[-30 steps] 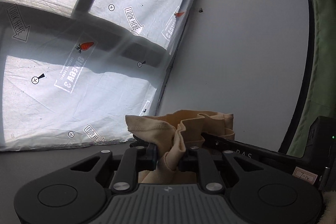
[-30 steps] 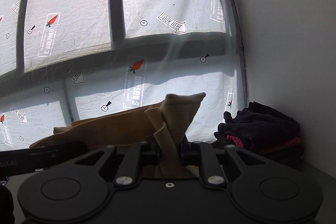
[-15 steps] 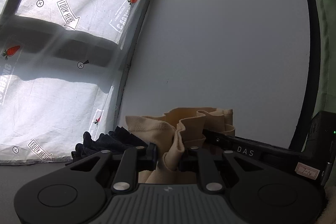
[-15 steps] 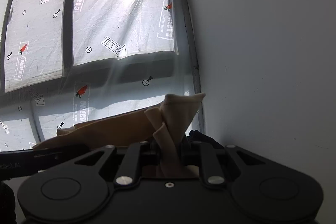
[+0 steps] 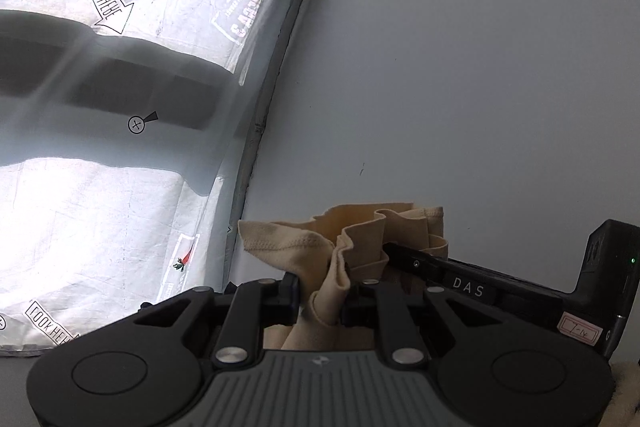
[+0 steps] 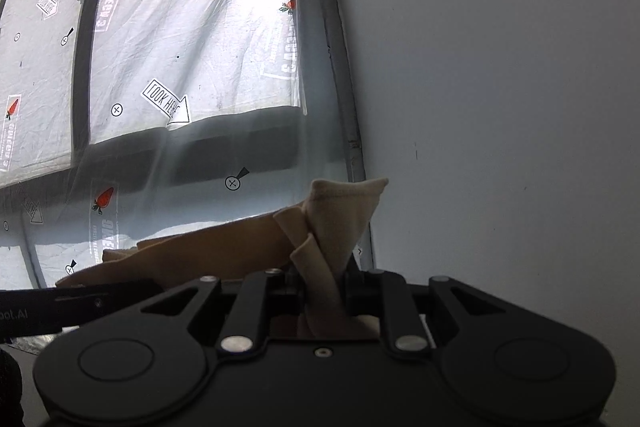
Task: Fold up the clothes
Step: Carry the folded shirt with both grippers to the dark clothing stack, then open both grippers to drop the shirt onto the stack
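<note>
Beige garment (image 5: pixel 348 251) hangs lifted in front of the wall (image 5: pixel 460 87), left gripper (image 5: pixel 325 301) and right gripper (image 6: pixel 324 287) fingers each pinched nearly shut on a bunched edge; risk: thin folds may slip out, dropping one corner.

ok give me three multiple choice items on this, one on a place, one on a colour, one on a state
1. In the right wrist view, where is the plain white wall?
A. right of the printed window covering
B. left of it
C. below it

2. What colour is the bunched garment?
A. navy
B. beige
C. red

3. How is the left gripper?
A. open and bare
B. shut on the garment
C. out of view

Key: 1 A, the wall fills the right half; 2 B, the cloth is pale tan in both views; 3 B, its fingers pinch a fold, as the right gripper does.
</note>
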